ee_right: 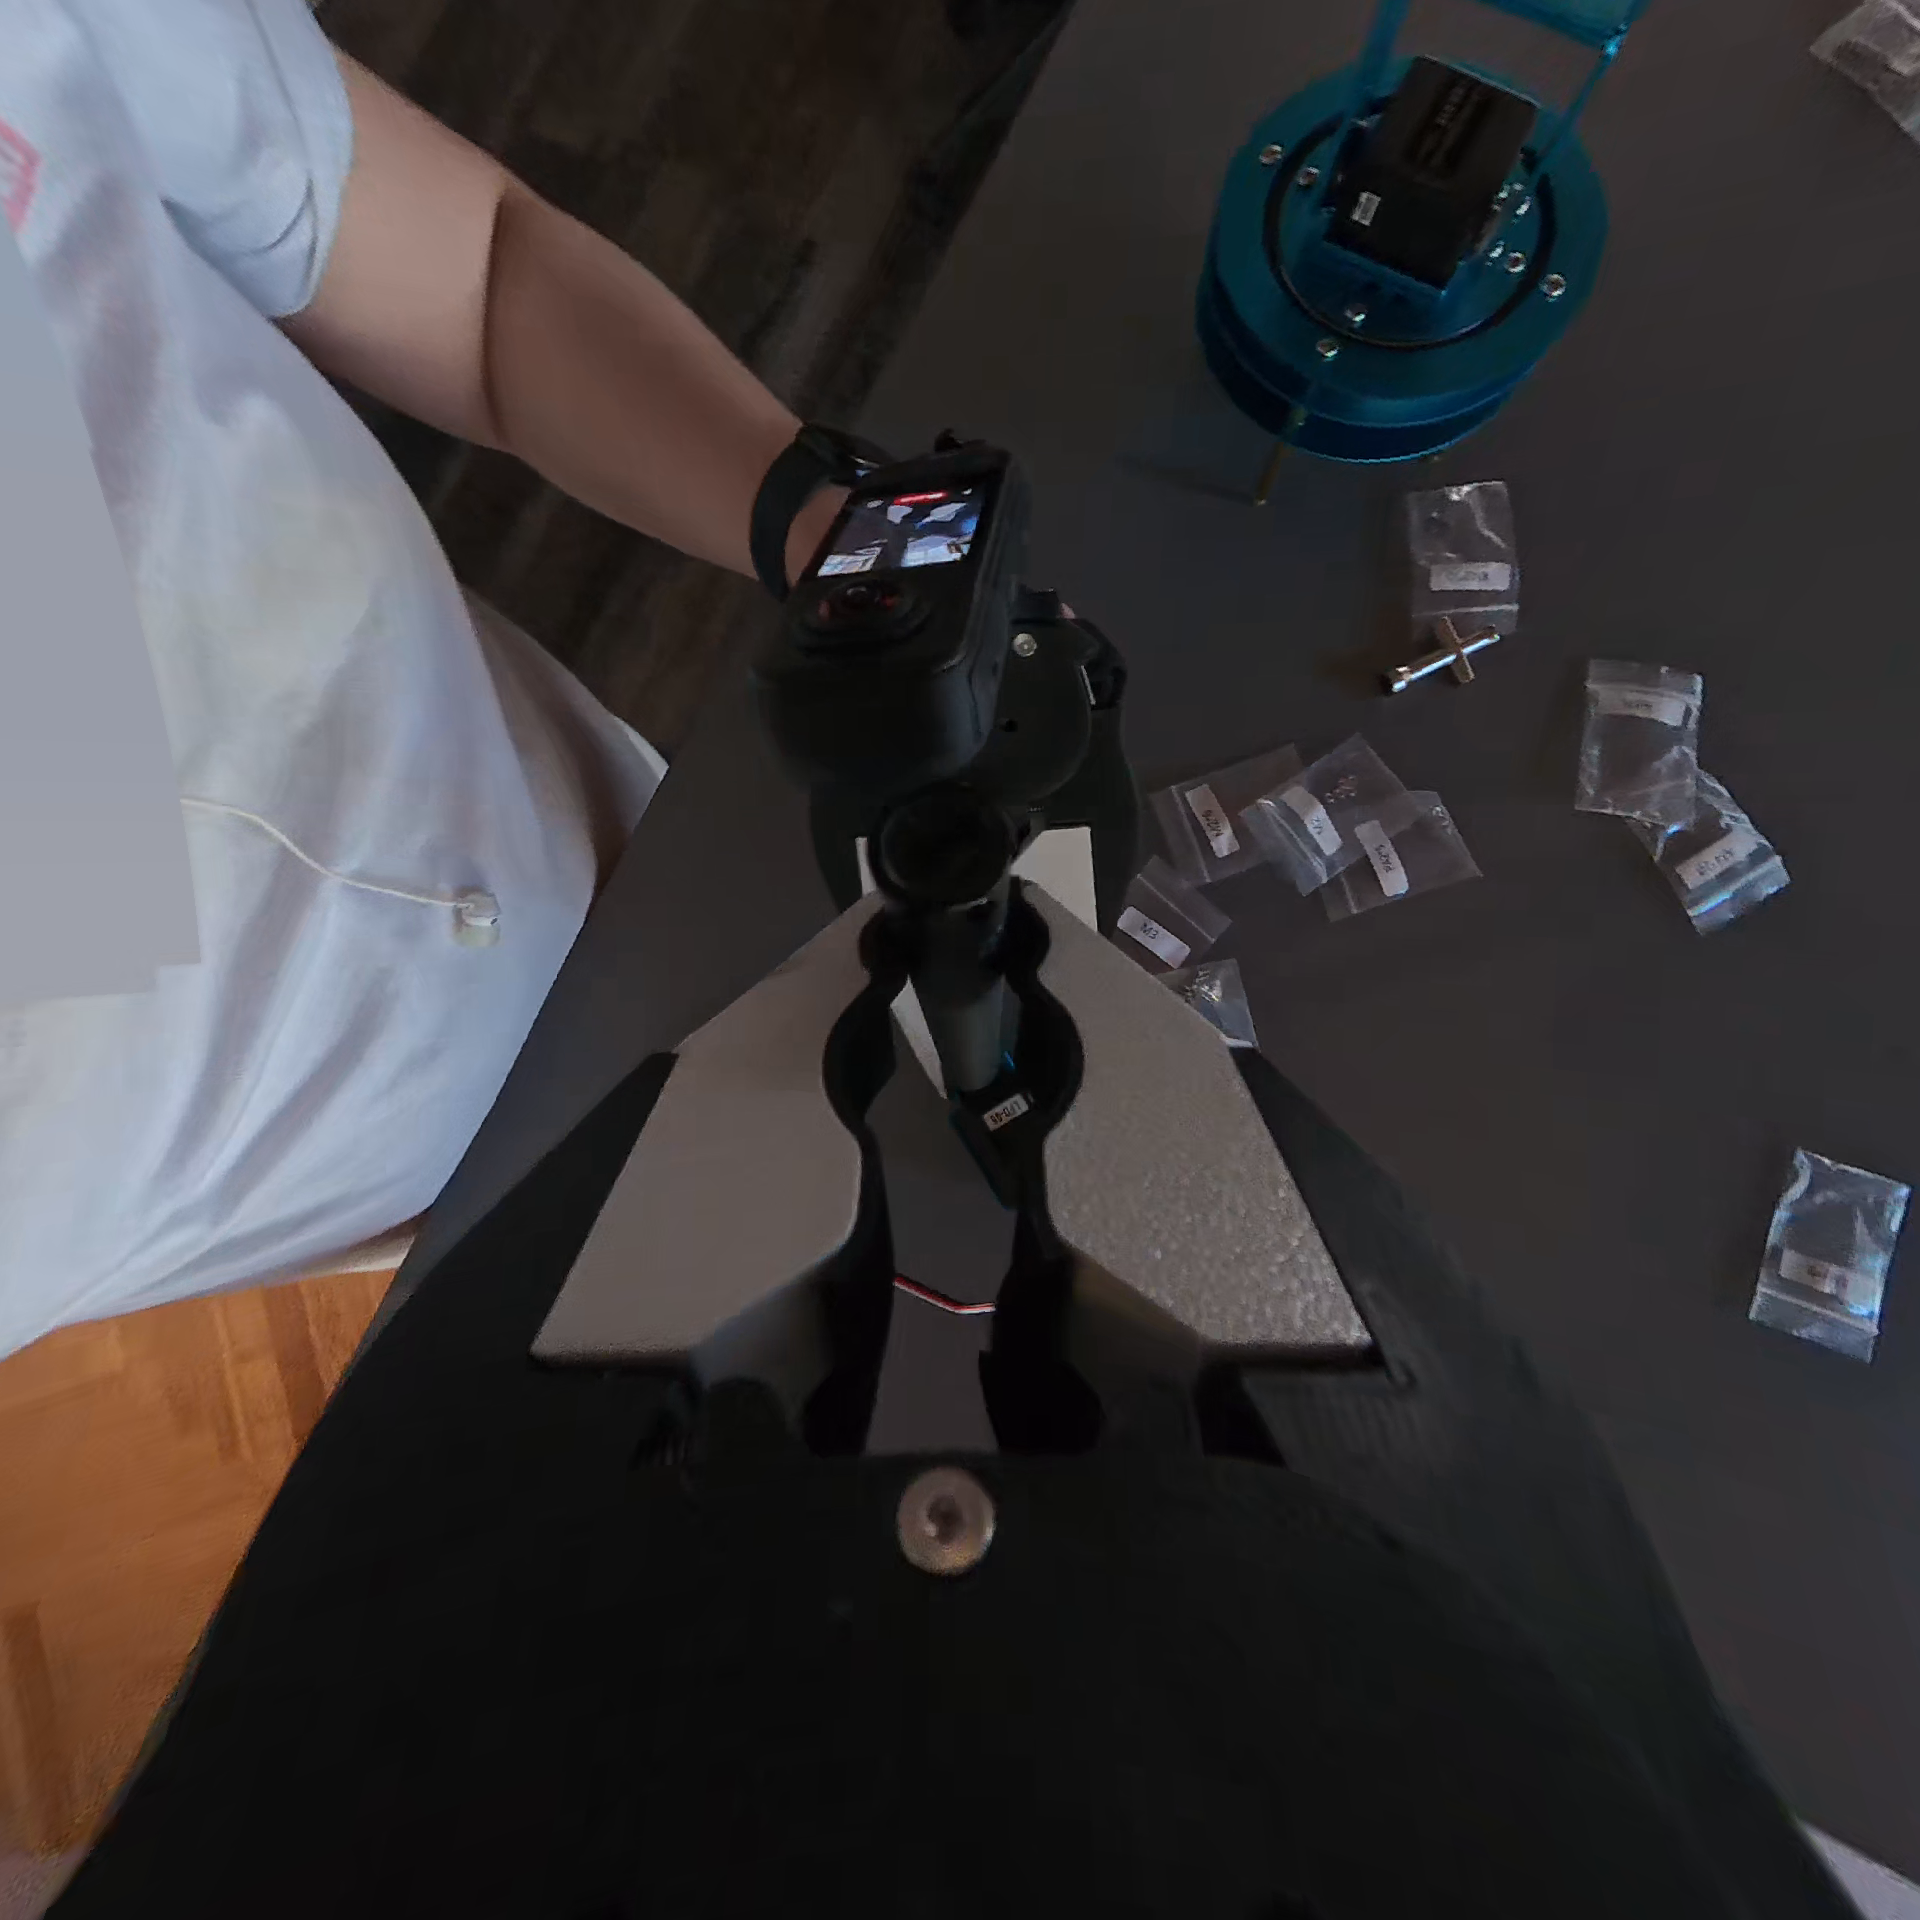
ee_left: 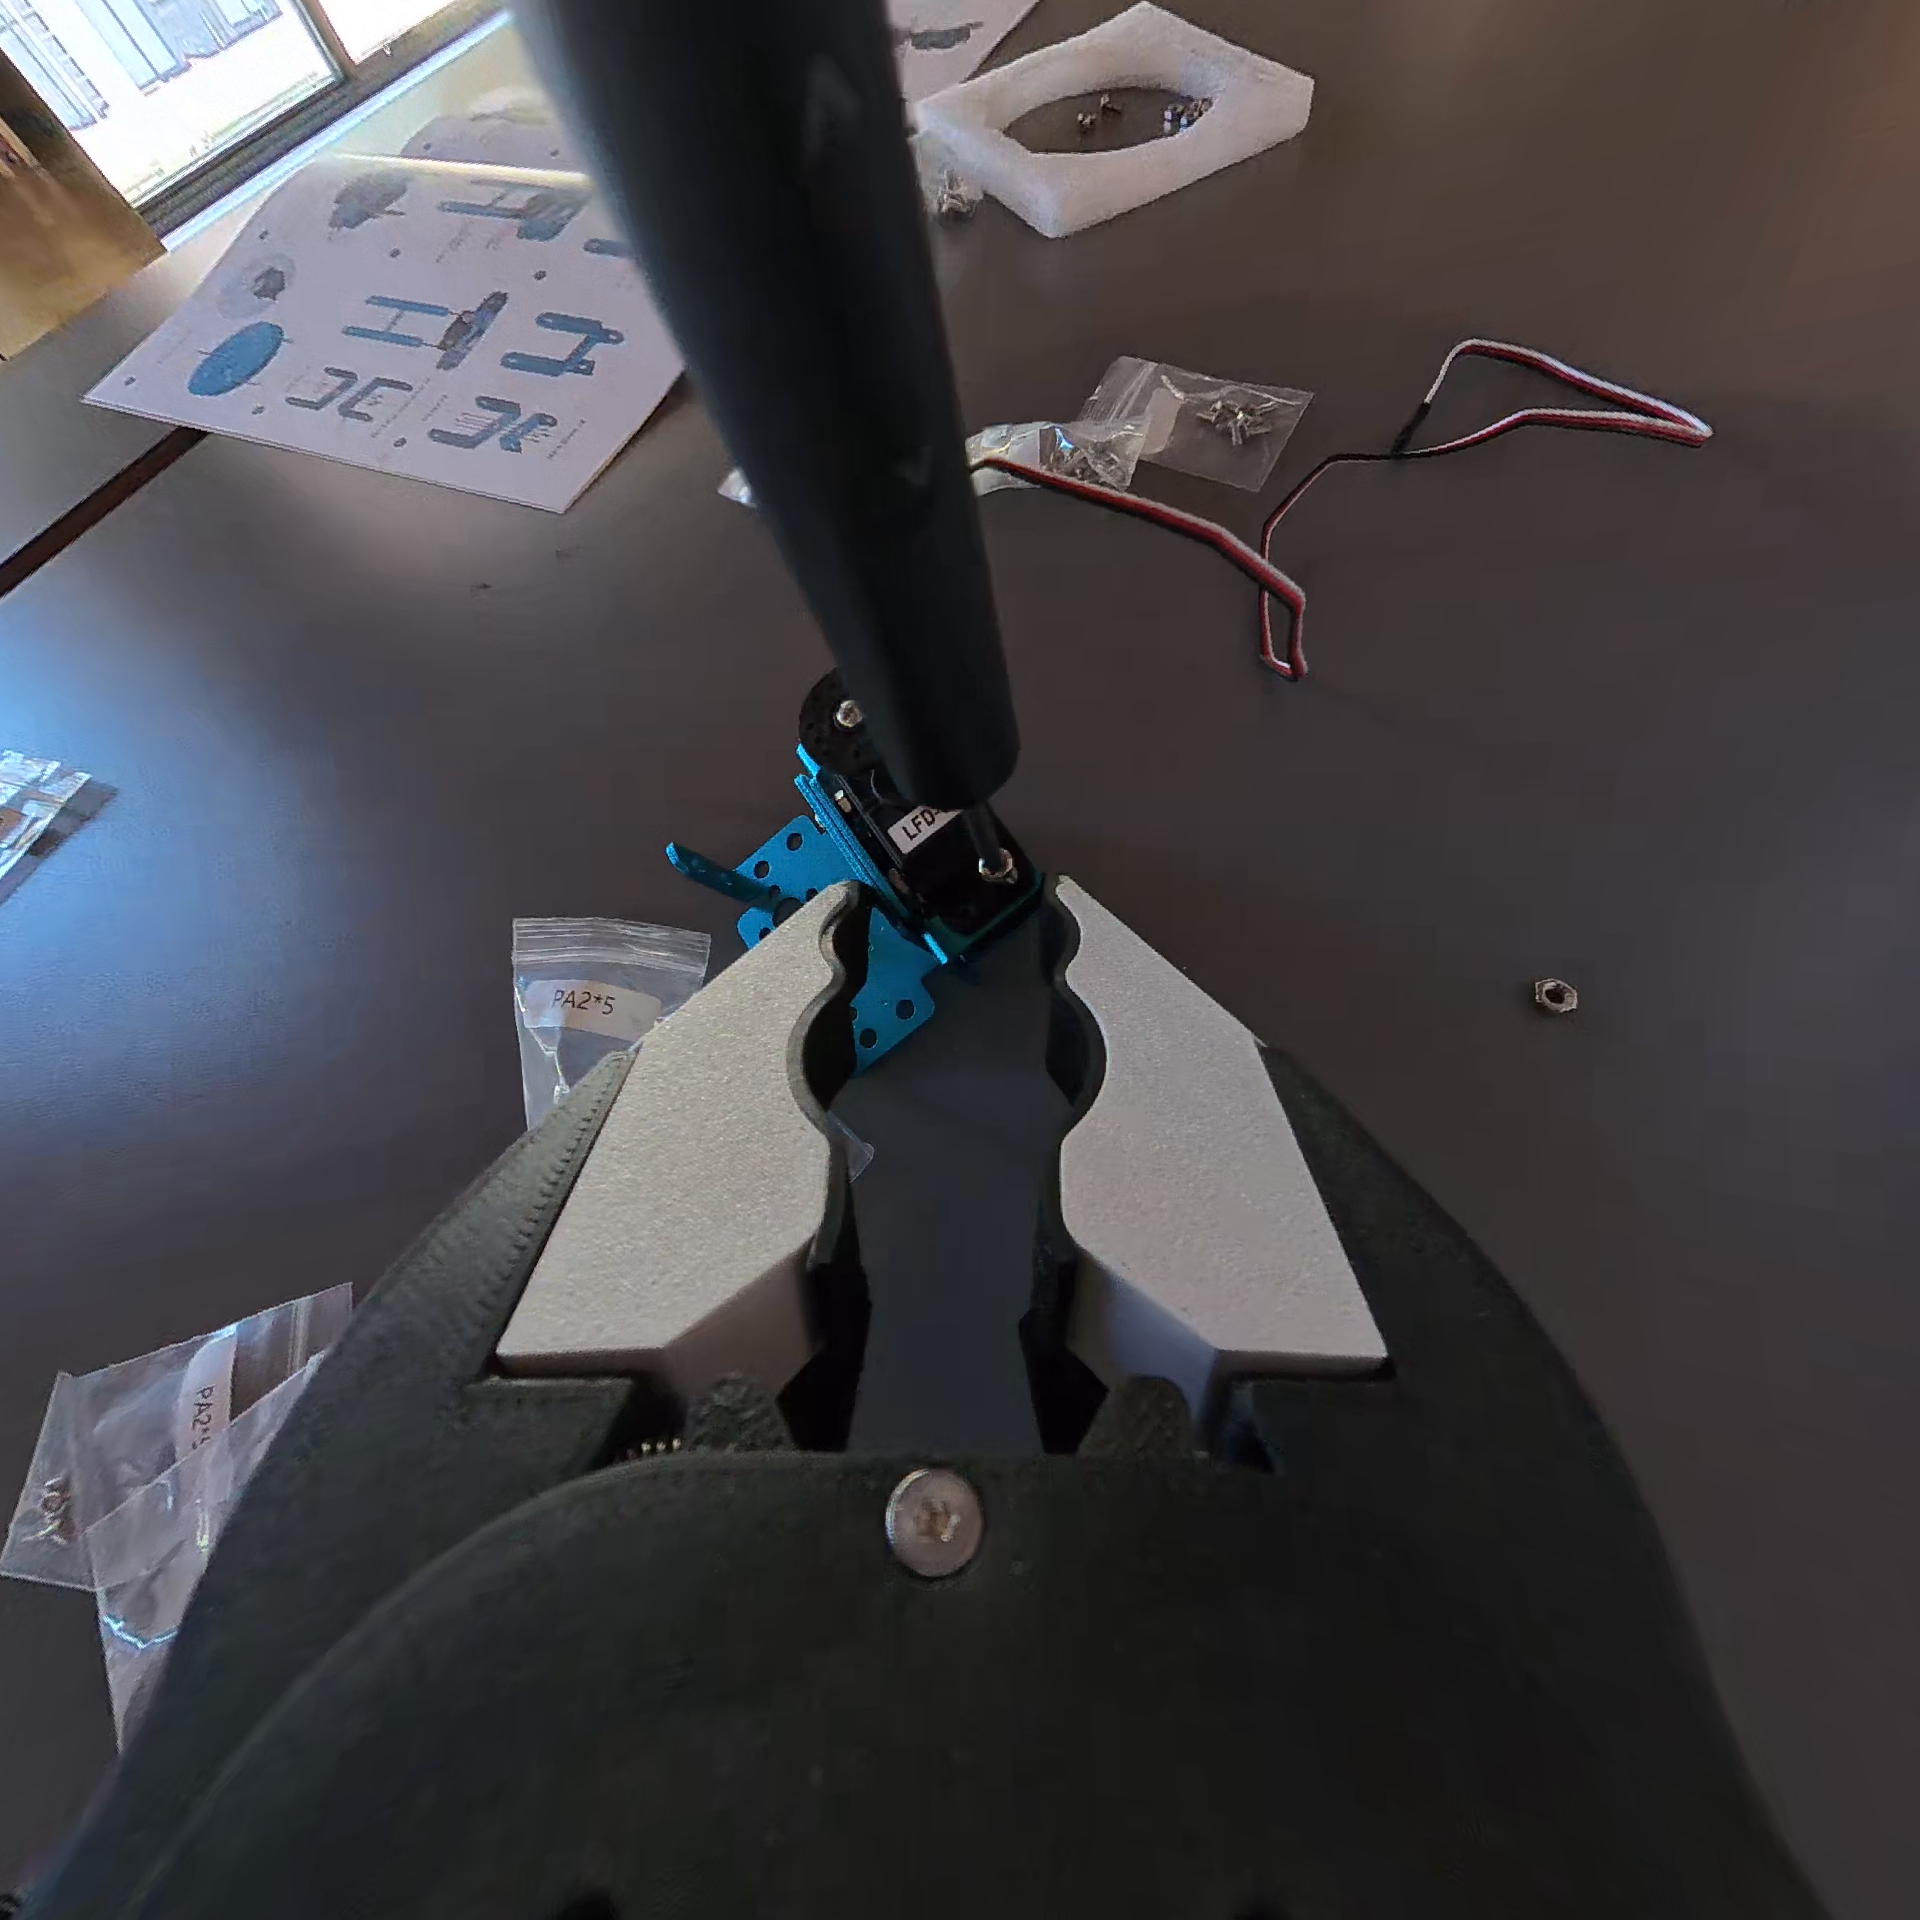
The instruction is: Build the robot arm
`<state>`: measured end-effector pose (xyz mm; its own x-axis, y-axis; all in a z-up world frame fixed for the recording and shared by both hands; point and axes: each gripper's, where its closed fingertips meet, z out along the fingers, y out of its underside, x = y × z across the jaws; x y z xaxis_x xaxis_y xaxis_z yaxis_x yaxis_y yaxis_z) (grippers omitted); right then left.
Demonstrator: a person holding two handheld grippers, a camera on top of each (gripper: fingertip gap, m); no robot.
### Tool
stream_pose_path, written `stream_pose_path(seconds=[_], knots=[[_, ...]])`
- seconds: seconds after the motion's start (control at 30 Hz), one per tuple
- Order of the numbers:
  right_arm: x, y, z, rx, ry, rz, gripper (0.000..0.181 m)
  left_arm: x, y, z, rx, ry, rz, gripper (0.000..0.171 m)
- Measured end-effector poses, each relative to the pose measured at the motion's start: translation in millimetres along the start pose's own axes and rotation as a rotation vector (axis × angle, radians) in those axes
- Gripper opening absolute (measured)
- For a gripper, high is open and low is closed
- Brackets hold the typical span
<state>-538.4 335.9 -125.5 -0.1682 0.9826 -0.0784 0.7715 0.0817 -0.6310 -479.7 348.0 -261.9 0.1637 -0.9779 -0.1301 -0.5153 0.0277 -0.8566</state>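
Left gripper [ee_left: 951, 904] was clamped on the blue bracket [ee_left: 883, 987] with servo [ee_left: 935, 852], near table centre. Right gripper [ee_right: 940, 935] was closed round the screwdriver [ee_right: 966, 1008], tip seated on a servo screw [ee_left: 992, 868]; judged mid-driving, steady downward pressure wanted.

Matt dark table [ee_left: 1558, 779] — glossy blue metal bracket [ee_left: 894, 997], clear plastic bags [ee_right: 1636, 743].
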Motion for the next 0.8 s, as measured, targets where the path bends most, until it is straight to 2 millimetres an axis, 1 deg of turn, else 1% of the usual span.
stream_pose_path(seconds=[0.07, 0.1, 0.17, 0.4, 0.57, 0.67, 0.8], knots=[[5, 1, -1, -0.001, 0.011, 0.014, 0.018, 0, 0, 0, 0.0, 0.002, -0.001, 0.033], [11, 2, -1, -0.007, 0.044, 0.042, 0.019, 0, 0, 0, 0.0, 0.003, -0.001, 0.033], [16, 3, -2, -0.019, 0.101, 0.097, 0.019, 0, 0, 0, 0.0, 0.002, 0.0, 0.033], [21, 9, -9, -0.04, 0.449, 0.244, 0.018, 0, -1, 1, -0.001, -0.01, 0.0, 0.033], [24, 8, -11, 0.0, 0.64, 0.33, 0.019, -2, -1, 2, -0.003, -0.017, -0.012, 0.033], [28, 8, -11, 0.021, 0.692, 0.365, 0.019, -2, -1, 2, -0.003, -0.02, -0.011, 0.033], [29, 8, -10, 0.03, 0.709, 0.373, 0.018, 0, -3, -1, 0.017, -0.01, -0.013, 0.032]])
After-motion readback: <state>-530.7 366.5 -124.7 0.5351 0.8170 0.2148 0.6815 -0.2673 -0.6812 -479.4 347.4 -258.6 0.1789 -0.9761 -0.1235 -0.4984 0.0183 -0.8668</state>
